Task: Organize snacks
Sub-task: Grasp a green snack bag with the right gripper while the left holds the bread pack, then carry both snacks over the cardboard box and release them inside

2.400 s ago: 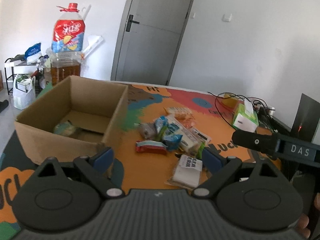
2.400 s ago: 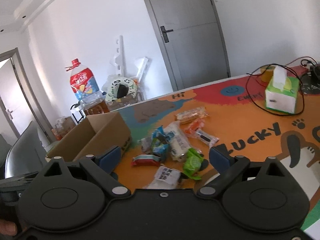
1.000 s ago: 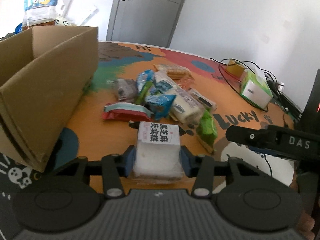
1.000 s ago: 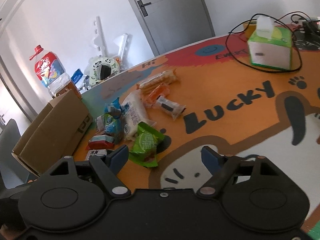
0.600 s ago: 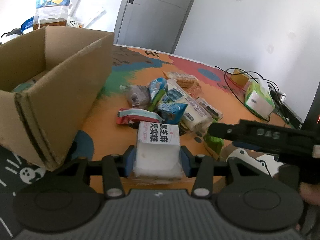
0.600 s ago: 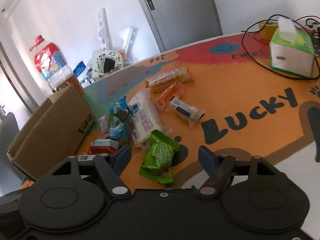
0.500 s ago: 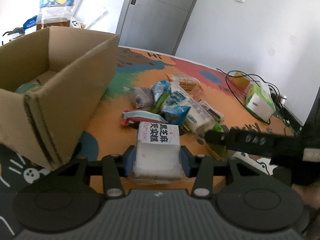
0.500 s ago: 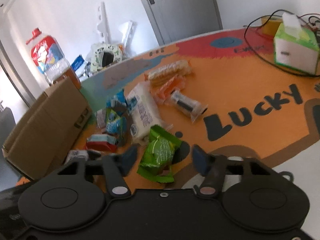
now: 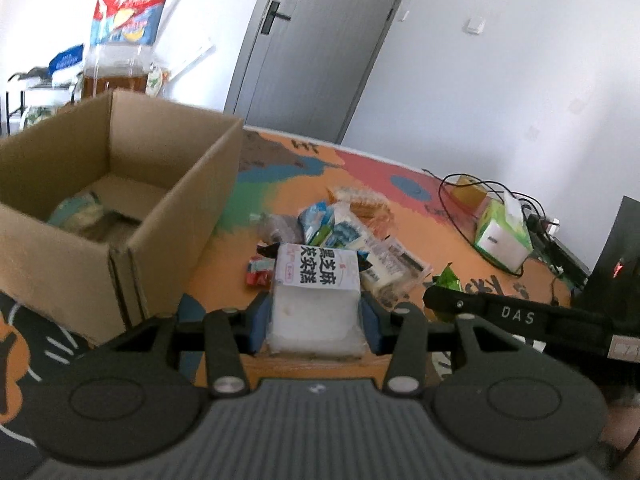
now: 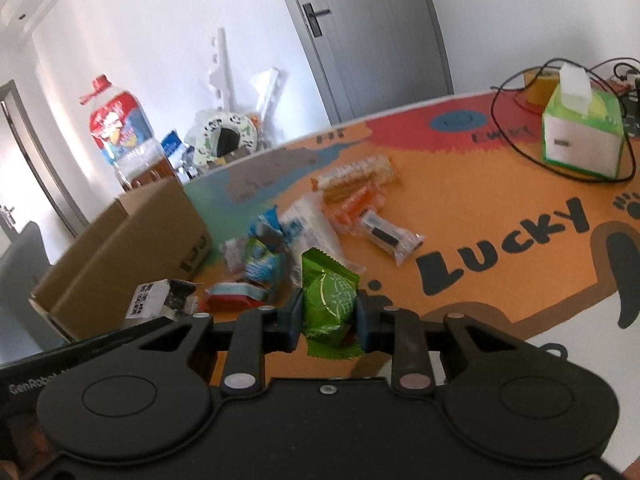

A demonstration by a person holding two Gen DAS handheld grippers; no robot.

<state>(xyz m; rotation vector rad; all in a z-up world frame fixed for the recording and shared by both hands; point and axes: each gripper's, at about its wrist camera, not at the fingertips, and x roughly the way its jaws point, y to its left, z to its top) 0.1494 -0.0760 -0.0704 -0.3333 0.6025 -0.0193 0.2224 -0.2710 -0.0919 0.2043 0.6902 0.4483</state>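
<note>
My left gripper [image 9: 314,320] is shut on a white cake pack [image 9: 316,300] with a black-lettered label and holds it above the orange mat. An open cardboard box [image 9: 168,216] stands to its left with a packet lying inside. My right gripper [image 10: 328,316] has its jaws closing, and the pads press on a green snack packet [image 10: 328,300] held just above the mat. A pile of loose snacks [image 10: 304,224] lies beyond it. In the left wrist view the right gripper's black body [image 9: 500,314] reaches in from the right, with the green packet [image 9: 448,280] at its tip.
A green-and-white tissue box [image 10: 580,140] sits at the far right among black cables [image 10: 516,136]. A large oil bottle [image 9: 124,40] stands behind the box. A black device [image 9: 616,256] stands at the mat's right edge. A grey door is behind the table.
The right jaws have closed from wide apart onto the green packet and lifted it off the mat. The left gripper has risen with the white pack, bringing the box's inside into view.
</note>
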